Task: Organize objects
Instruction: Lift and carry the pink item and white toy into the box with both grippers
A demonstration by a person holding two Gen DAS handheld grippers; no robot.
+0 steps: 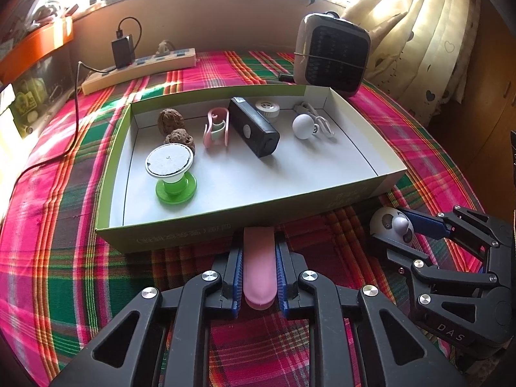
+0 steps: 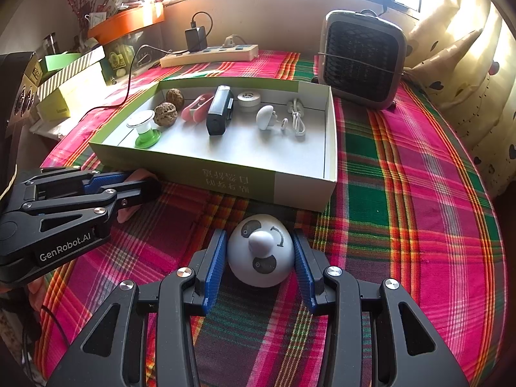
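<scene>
A desk (image 1: 403, 135) covered by a pink, green and orange plaid cloth stands below a bright window; a curtain (image 1: 429, 32) hangs at the right. At the rear of the desk lie a power strip (image 1: 142, 69) with a black charger plugged into it and a small fan heater (image 1: 332, 53).

An open cardboard box (image 1: 242, 222) with green outer walls occupies the middle of the desk. Contents, left to right in the left wrist view:
- a green spool (image 1: 172, 174) with a white top, standing upright near the front left;
- two walnuts (image 1: 172, 125) behind it, close together;
- a pink clip (image 1: 216, 127);
- a black rectangular device (image 1: 253, 125), lying diagonally;
- a white round case (image 1: 267, 108) at the back wall;
- a white ball-shaped plug (image 1: 303, 125) with a coiled white cable (image 1: 317, 116).

The left gripper (image 1: 259, 274) is positioned just in front of the box's near wall. Its fingers (image 1: 237, 274) are closed on a pink oblong object (image 1: 259, 267), which points toward the box and sits outside it.

The right gripper (image 2: 259, 258) is to the right, also in front of the box. Its blue-padded fingers (image 2: 214, 264) flank a white dome-shaped toy (image 2: 261, 254) bearing panda-like markings, which rests on the cloth. The pads lie against or just beside its sides; firm contact cannot be confirmed.
</scene>
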